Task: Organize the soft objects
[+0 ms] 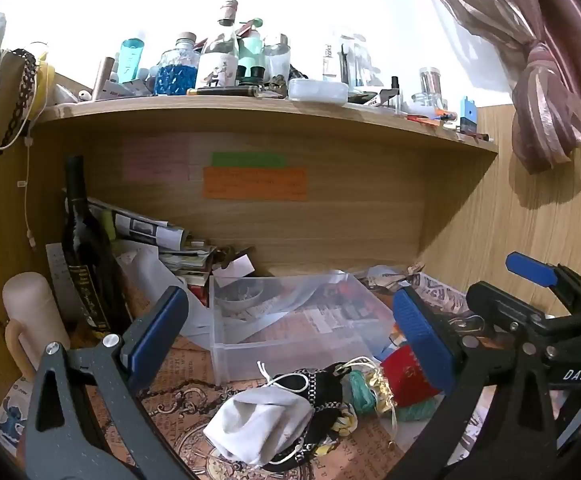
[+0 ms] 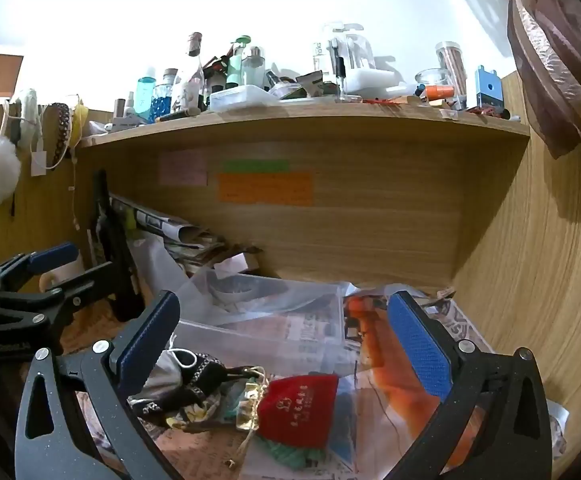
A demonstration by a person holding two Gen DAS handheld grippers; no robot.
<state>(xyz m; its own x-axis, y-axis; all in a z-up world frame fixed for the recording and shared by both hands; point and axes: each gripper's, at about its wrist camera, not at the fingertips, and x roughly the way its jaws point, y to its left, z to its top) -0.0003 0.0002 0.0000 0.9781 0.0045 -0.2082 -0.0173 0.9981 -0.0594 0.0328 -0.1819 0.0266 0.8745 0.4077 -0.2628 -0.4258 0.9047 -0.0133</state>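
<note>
Soft pile sits on the desk just in front of the clear plastic bin (image 1: 290, 320), on the printed paper covering the surface. Pile contents: white cloth pouch (image 1: 258, 420) nearest the left camera, black pouch with chain trim (image 1: 322, 392) touching it behind, a green knit piece (image 1: 360, 394) and a gold organza bag (image 1: 382, 390) bunched next to that, then the red pouch (image 2: 302, 404) with gold print on the right end. All touching or overlapping, none inside the bin.

Bin is mostly bare, with only a crumpled clear plastic sheet draped across it.

Left gripper (image 1: 290, 344): jaws spread wide, nothing between the pads, hovering above and framing the white and black pouches. Right gripper (image 2: 286, 344): also wide open, holding nothing, above the red pouch and gold bag. Each gripper shows at the edge of the other's view, near but apart.

Surroundings: dark wine bottle (image 1: 86, 260) upright at the left back, white mug (image 1: 34, 320) beside it, stack of newspapers (image 1: 150, 232) leaning behind the bin. Orange sticky note (image 1: 254, 184) with a green one above it on the wood back panel. Shelf (image 1: 250, 110) overhead crowded with bottles and jars. Pink curtain (image 1: 546, 120) tied off at the right.
</note>
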